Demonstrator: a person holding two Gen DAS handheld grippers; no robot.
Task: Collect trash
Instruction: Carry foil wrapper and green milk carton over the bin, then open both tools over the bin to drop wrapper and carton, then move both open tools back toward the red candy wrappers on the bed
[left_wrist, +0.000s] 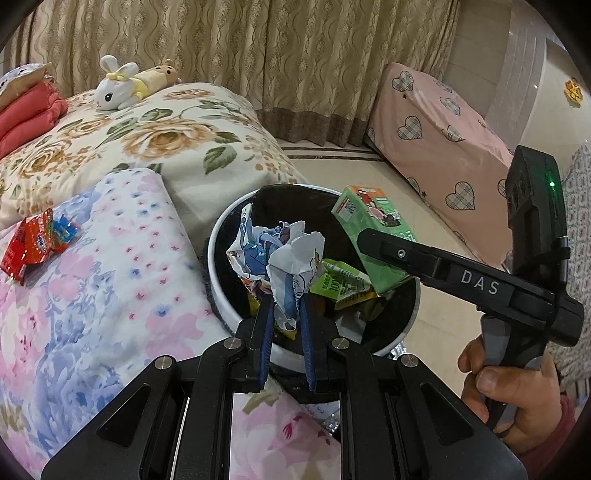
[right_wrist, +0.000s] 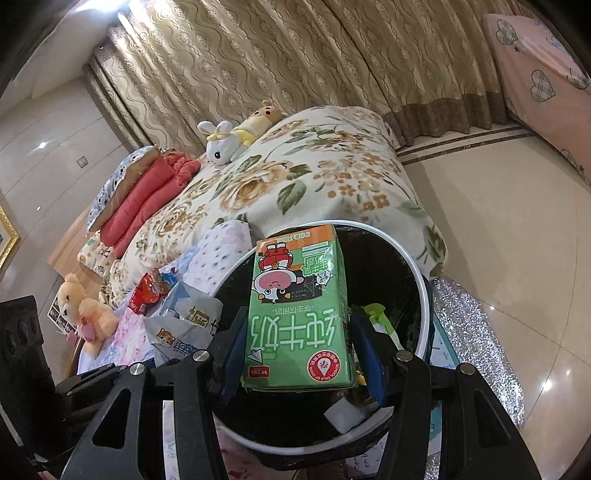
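A round trash bin with a white rim and black liner stands beside the bed; it also shows in the right wrist view. My left gripper is shut on a crumpled white and blue paper wrapper, held over the bin. My right gripper is shut on a green milk carton, also over the bin; the carton shows in the left wrist view. A crushed green carton lies inside the bin. A red snack wrapper lies on the floral quilt.
The bed with a flowered blanket carries a white bunny plush, a bear plush and folded red bedding. A pink heart-patterned cover lies right. A shiny silver mat is under the bin. Another bear plush sits left.
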